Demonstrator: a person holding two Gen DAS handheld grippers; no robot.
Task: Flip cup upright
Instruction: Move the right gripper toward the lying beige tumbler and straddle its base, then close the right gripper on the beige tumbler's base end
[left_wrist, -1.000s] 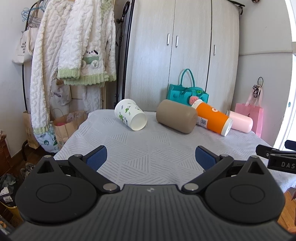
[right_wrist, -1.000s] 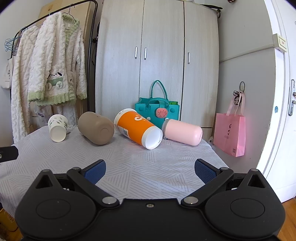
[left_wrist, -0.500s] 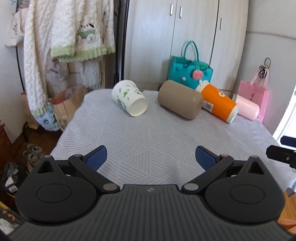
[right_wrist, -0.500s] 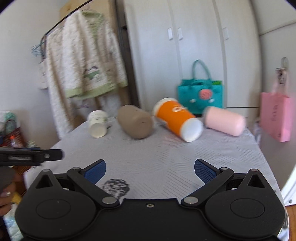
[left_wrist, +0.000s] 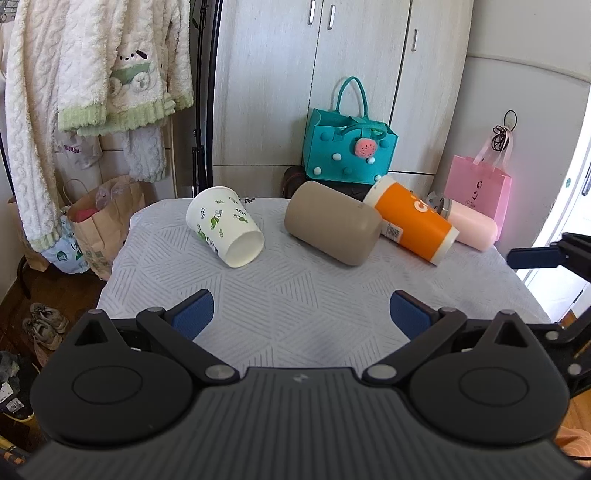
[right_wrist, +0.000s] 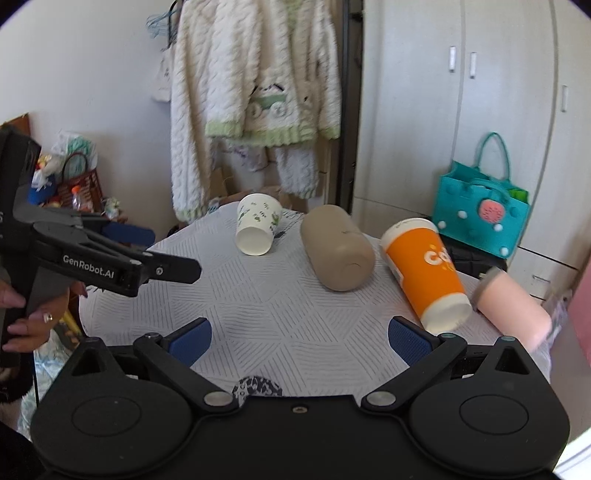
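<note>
Several cups lie on their sides along the far edge of a table with a grey patterned cloth (left_wrist: 295, 306): a white paper cup with green leaf prints (left_wrist: 224, 230) (right_wrist: 257, 229), a tan cup (left_wrist: 332, 228) (right_wrist: 338, 257), an orange cup (left_wrist: 413, 224) (right_wrist: 426, 273) and a pink cup (left_wrist: 471, 229) (right_wrist: 511, 308). My left gripper (left_wrist: 301, 317) is open and empty above the near part of the table. My right gripper (right_wrist: 299, 338) is open and empty, closest to the orange cup.
A wardrobe (left_wrist: 332, 74) and a teal bag (left_wrist: 349, 151) stand behind the table. Knitted clothes (left_wrist: 92, 66) hang on a rack at the left. A pink paper bag (left_wrist: 478, 188) is at the right. A brown paper bag (left_wrist: 99, 218) and shoes are on the floor at the left.
Both grippers have risen and tilted down toward the table. The right view has swung to the left, so the left gripper now shows in it. The cups have not moved.
</note>
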